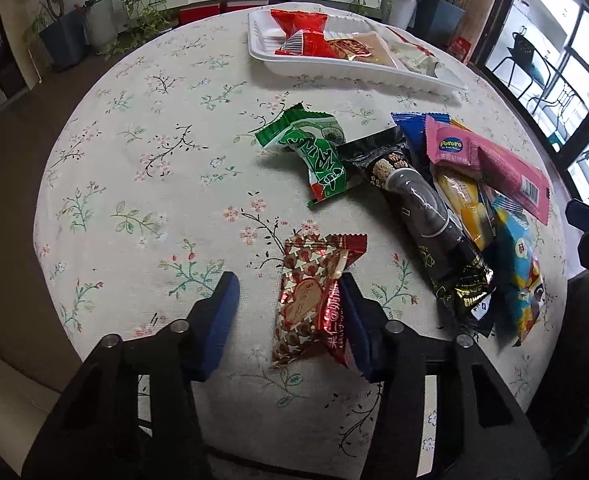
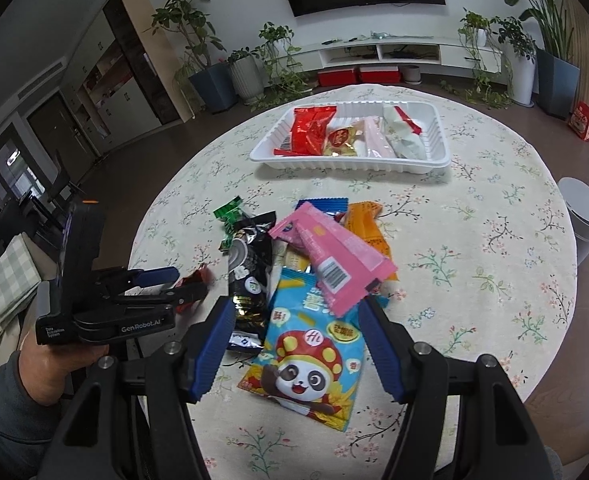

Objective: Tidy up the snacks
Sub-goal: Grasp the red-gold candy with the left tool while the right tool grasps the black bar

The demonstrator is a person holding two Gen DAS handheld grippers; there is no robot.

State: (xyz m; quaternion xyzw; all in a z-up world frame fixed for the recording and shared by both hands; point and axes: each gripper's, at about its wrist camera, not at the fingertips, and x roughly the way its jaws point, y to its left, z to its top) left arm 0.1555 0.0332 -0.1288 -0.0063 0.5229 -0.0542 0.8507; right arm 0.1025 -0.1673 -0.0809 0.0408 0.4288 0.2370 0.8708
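Observation:
My left gripper (image 1: 290,300) is open around a red-and-gold snack packet (image 1: 312,300) lying on the table; its right pad touches the packet's edge. My right gripper (image 2: 296,320) is open over a blue panda snack bag (image 2: 314,360) and the end of a pink packet (image 2: 334,256). Between them lies a pile: a green packet (image 1: 314,152), a long black packet (image 1: 422,216), yellow and blue ones. A white tray (image 2: 350,164) at the table's far side holds several snacks, among them a red packet (image 2: 310,128).
The round table has a floral cloth (image 1: 154,200). The left gripper's body and the hand holding it show in the right wrist view (image 2: 106,300). A grey bin (image 2: 586,212) stands by the table's right edge. Potted plants and a TV shelf line the far wall.

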